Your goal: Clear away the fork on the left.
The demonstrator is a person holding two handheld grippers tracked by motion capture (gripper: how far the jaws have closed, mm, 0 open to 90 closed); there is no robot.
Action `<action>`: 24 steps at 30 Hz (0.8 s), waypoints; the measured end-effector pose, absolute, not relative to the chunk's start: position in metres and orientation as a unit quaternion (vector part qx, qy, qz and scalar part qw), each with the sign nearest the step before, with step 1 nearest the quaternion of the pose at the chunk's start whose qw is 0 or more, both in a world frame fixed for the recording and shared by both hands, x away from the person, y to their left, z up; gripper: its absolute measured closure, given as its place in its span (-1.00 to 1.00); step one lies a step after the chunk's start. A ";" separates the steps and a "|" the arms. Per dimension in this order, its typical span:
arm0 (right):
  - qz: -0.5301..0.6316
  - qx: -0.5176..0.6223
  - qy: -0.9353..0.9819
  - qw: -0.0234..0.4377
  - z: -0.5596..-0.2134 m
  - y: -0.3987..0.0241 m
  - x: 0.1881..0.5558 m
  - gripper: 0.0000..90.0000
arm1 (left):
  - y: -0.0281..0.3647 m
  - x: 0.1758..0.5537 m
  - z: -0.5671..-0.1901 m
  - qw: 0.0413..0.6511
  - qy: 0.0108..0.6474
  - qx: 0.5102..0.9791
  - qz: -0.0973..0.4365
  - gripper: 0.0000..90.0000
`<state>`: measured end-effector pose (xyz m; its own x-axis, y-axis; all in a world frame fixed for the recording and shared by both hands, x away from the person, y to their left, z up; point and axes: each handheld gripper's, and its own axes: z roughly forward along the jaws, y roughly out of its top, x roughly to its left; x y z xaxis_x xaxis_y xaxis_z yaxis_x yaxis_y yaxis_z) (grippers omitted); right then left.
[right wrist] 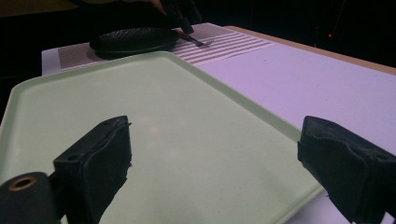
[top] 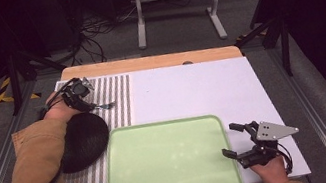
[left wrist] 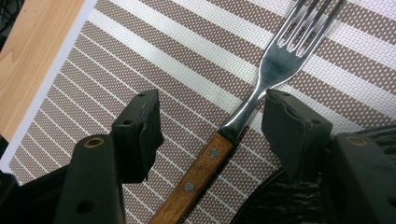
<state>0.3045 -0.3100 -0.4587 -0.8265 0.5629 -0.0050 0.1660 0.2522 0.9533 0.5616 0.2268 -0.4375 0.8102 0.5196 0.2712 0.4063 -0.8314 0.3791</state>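
Lying on a woven placemat (left wrist: 154, 70) of brown and white stripes, the fork (left wrist: 243, 112) has a bright steel head with four tines and a wooden handle set with two metal rivets. The left tongs (left wrist: 210, 123) straddle it where steel neck meets wood: the right jaw's matte black pad sits against the neck, the left pad stands clear of the handle, so the jaws are apart and not clamped. In the high view the left tongs (top: 81, 96) sit near the far left corner of the desk (top: 190, 86), whose top is smooth white with a pale wood edge at the back. A round black plate (top: 83, 141) with a finely ribbed surface lies on the placemat just beside the fork's handle.

Nearer the person, a pale green tray (top: 168, 164), rectangular with rounded corners and a low raised rim, overlaps the placemat's edge. The right tongs (top: 237, 140) hover at the tray's right rim, jaws wide apart with nothing between them, a grey three-cornered plate on top.
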 end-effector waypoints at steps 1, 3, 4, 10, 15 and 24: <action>0.564 0.236 0.771 0.176 -0.459 -0.310 0.304 -0.77 | 0.227 0.562 -0.437 0.153 0.247 0.939 0.185 -0.13; 0.563 0.238 0.771 0.178 -0.459 -0.311 0.303 -0.77 | 0.225 0.563 -0.439 0.148 0.246 0.940 0.183 -0.12; 0.563 0.238 0.771 0.178 -0.459 -0.311 0.303 -0.77 | 0.225 0.563 -0.440 0.142 0.243 0.942 0.183 -0.12; 0.565 0.239 0.770 0.176 -0.459 -0.312 0.302 -0.77 | 0.226 0.564 -0.444 0.096 0.235 0.949 0.187 -0.03; 0.565 0.239 0.770 0.174 -0.460 -0.313 0.303 -0.77 | 0.225 0.564 -0.444 0.076 0.229 0.953 0.185 0.05; 0.568 0.242 0.766 0.181 -0.459 -0.316 0.301 -0.77 | 0.226 0.566 -0.447 0.054 0.194 0.963 0.179 0.19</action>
<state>0.3009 -0.3155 -0.4589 -0.8175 0.5760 -0.0032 0.1639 0.2378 0.9574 0.5659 0.2262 -0.4467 0.8605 0.3929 0.3244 0.3543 -0.9190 0.1731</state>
